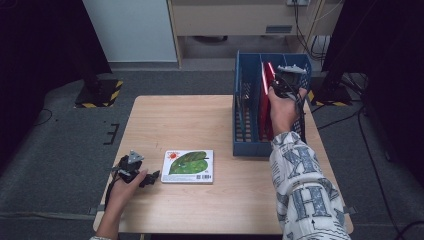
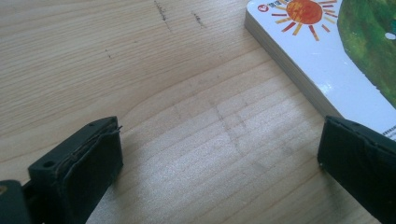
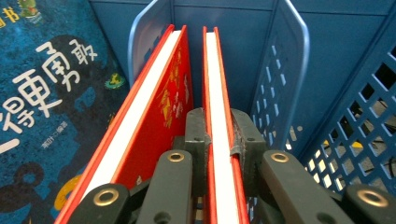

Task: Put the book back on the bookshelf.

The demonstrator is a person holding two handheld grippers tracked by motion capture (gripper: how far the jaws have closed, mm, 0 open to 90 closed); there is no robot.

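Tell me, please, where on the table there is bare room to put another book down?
The far-left wooden table, between the green picture book and the blue rack, is bare. So is the near strip below that book. It is crowded in the rack, where the right gripper clamps a red book.

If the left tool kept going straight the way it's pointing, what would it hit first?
Probably the white picture book: the open left tool points over bare table, with the book's edge just ahead towards one jaw, though depth is unclear.

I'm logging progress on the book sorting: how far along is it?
Done: one red book and a blue-covered book stand in the blue rack. In hand: the right gripper clamps a second red book inside it. Left: the leaf-cover book lies flat by the open left gripper.
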